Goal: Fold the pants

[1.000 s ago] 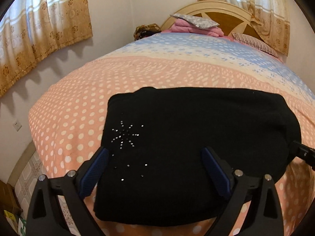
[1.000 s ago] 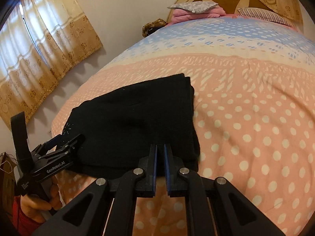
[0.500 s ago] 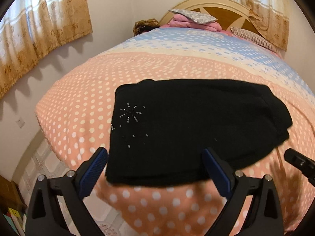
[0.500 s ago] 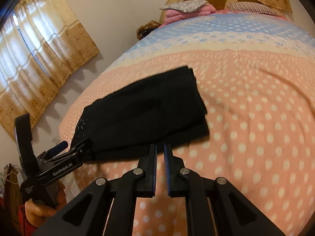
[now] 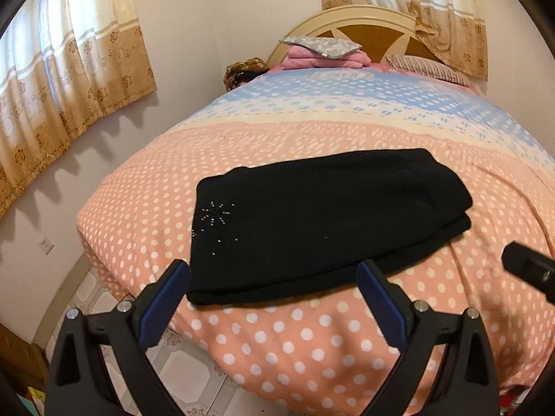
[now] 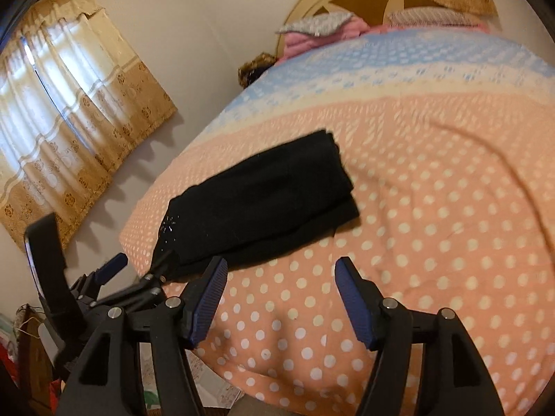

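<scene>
Left wrist view: set off the foot edge of the bed, facing along it toward the headboard — close above the foot edge.

Right wrist view: same foot edge, tilted, facing likewise. Both share the folded pants near the foot-left corner — and the headboard.

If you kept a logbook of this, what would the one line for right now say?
task: fold pants | black pants: folded, flat on bed | left gripper: open, empty | right gripper: open, empty
</scene>
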The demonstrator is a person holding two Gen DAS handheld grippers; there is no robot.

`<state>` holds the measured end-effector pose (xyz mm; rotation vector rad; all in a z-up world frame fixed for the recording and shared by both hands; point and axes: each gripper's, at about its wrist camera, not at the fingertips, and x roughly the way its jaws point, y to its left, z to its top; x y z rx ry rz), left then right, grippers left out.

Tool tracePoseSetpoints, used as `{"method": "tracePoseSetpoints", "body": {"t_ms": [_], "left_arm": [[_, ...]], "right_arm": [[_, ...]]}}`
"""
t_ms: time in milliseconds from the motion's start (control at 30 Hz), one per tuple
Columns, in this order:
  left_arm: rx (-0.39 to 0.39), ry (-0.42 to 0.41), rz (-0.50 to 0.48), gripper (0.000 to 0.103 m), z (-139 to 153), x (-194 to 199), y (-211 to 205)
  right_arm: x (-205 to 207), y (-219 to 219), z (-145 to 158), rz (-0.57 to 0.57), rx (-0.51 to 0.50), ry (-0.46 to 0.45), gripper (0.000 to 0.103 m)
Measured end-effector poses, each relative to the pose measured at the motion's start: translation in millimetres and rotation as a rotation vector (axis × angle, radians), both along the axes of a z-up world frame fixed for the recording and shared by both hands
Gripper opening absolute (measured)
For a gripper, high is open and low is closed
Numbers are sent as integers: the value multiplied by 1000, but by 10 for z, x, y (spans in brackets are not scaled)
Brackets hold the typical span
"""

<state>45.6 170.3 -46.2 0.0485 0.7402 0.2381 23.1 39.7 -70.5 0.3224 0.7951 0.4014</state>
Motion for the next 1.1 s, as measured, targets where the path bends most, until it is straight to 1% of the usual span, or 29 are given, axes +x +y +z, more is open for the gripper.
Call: {"method": "tracePoseSetpoints", "body": {"t_ms": [67,267,433,500,600,767,967,1100], "left_arm": [[-9,-7,-2,99,30,-37,-44],[-4,-45,-12,99,152,-139,-157],[25,-85,-6,100,241,-223,-230],[39,-105,-4,102,270,-252,-263],[53,-125,-1,103,285,-266,-277],[33,-106,25,103,224,-232,-255],[42,-60,28,103,87,-147,-220],[44,-33,32,103,1,-102,-204]], "right_arm": [[-94,-23,117,-44,-44,-55,66],[-352,-96,428,-95,-79,-182,66],[-510,-215,553,-157,-89,-245,66],[-537,-260,578,-180,-73,-260,67],[-547,-292,570,-198,-58,-270,67],[-525,-279,502,-185,-73,-265,67],[-387,-299,353,-173,-63,-205,67],[-251,-251,222,-150,-66,-145,67]]}}
